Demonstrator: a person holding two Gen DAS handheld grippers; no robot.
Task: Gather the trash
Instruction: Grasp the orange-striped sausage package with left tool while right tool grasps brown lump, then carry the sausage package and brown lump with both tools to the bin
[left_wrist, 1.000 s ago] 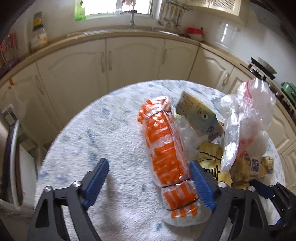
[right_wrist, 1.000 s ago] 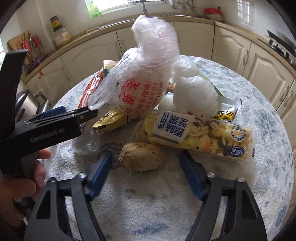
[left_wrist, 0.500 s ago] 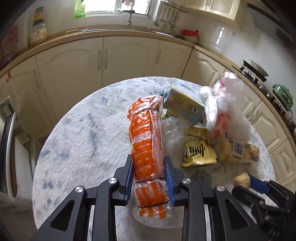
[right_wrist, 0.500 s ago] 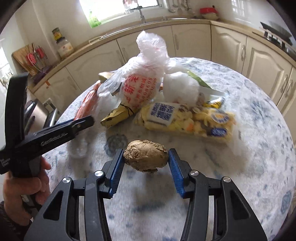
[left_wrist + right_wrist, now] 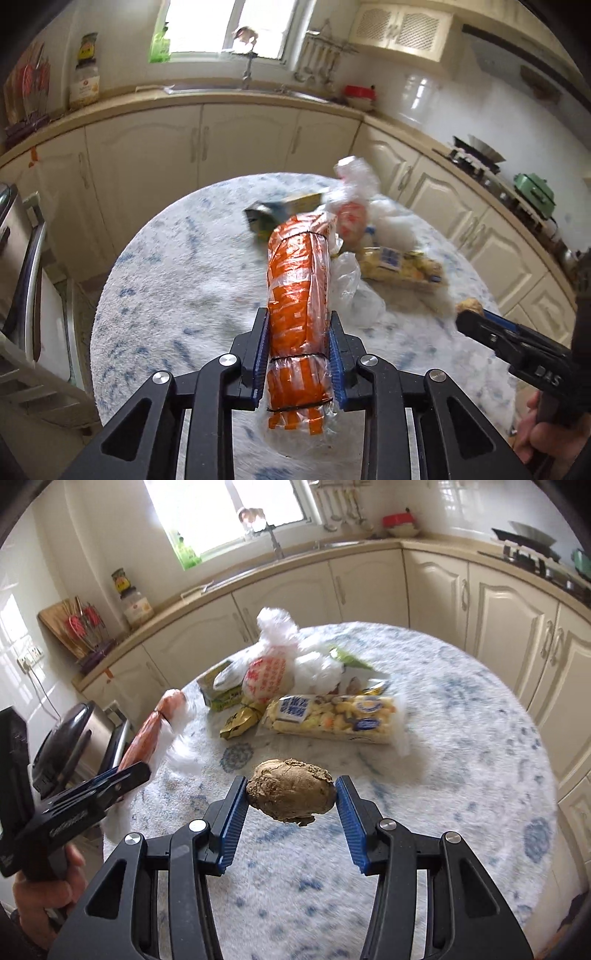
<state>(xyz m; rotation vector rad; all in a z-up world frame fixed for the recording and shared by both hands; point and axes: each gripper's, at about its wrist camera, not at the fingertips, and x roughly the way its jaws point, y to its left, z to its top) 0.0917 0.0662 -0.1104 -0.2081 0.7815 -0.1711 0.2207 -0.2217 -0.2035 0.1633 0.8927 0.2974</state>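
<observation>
My left gripper (image 5: 298, 332) is shut on a long orange-and-clear plastic roll (image 5: 299, 291) and holds it lifted above the round table (image 5: 177, 280). The roll also shows in the right wrist view (image 5: 151, 734). My right gripper (image 5: 291, 794) is shut on a brown lumpy ginger root (image 5: 290, 795), held above the table. The right gripper with the root also shows in the left wrist view (image 5: 471, 310). More trash lies on the table: a tied white bag with red print (image 5: 267, 664), a snack packet (image 5: 332, 718), a yellow wrapper (image 5: 238, 722) and a green-yellow carton (image 5: 218, 694).
Cream kitchen cabinets (image 5: 199, 147) curve around behind the table, with a sink and window above. A steel bin or appliance (image 5: 62, 746) stands left of the table. A stove (image 5: 476, 155) is at the right.
Both grippers closed from open, the left on the orange roll and the right on the ginger root. Both then lifted their loads off the table and drew back from the pile.
</observation>
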